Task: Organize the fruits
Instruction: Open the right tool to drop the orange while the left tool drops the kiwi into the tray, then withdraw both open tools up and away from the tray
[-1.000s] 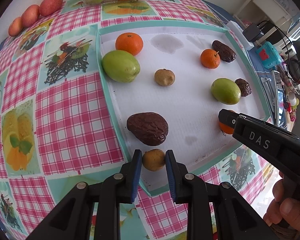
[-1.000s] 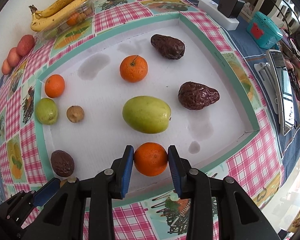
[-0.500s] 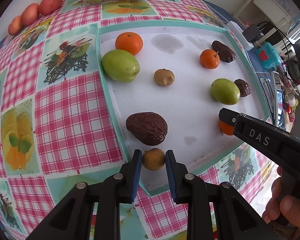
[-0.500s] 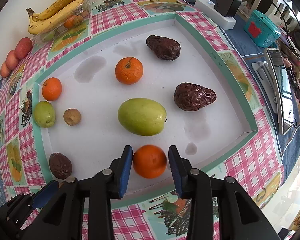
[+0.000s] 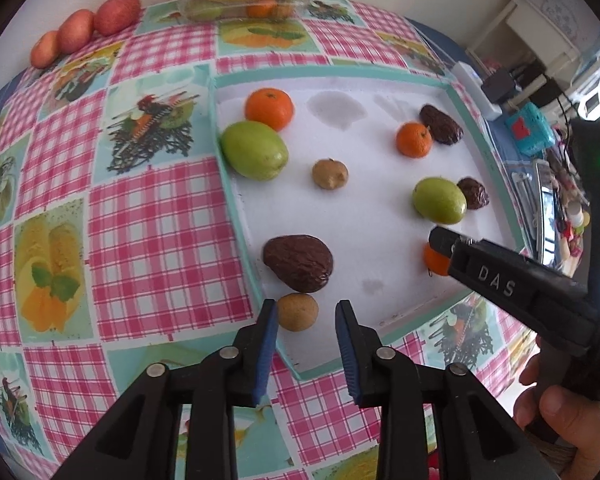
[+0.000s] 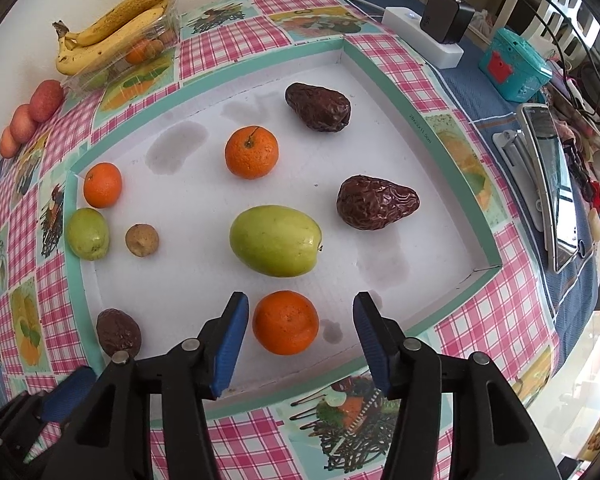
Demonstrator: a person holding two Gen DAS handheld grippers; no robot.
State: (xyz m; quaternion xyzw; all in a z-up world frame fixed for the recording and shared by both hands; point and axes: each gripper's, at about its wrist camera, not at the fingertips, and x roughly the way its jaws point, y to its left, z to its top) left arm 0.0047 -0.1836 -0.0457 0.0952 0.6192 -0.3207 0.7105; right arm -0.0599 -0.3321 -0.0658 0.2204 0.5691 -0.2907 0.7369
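A shallow white tray point(image 6: 482, 248) with a teal rim holds loose fruit. My right gripper point(image 6: 298, 330) stands open over the tray's near edge, an orange point(image 6: 286, 322) resting on the tray between its blue pads without touching them. Beyond it lie a green fruit point(image 6: 276, 240), two dark wrinkled avocados point(image 6: 376, 208) point(image 6: 318, 106) and another orange point(image 6: 252, 152). My left gripper point(image 5: 306, 334) is open at the tray's near left corner; a small brown fruit point(image 5: 297, 312) sits on the tray just inside its left pad, touching a dark avocado point(image 5: 299, 263).
Bananas point(image 6: 116, 20) lie on a clear punnet at the back, with three reddish fruits point(image 5: 86, 30) to the left. A power strip point(image 6: 422, 36), a teal box point(image 6: 514, 66) and a phone point(image 6: 550, 184) crowd the right side. A hand point(image 5: 568, 420) holds the right gripper.
Both grippers have opened. The right one let go of the orange, the left one let go of the small brown fruit; both fruits now rest on the tray.
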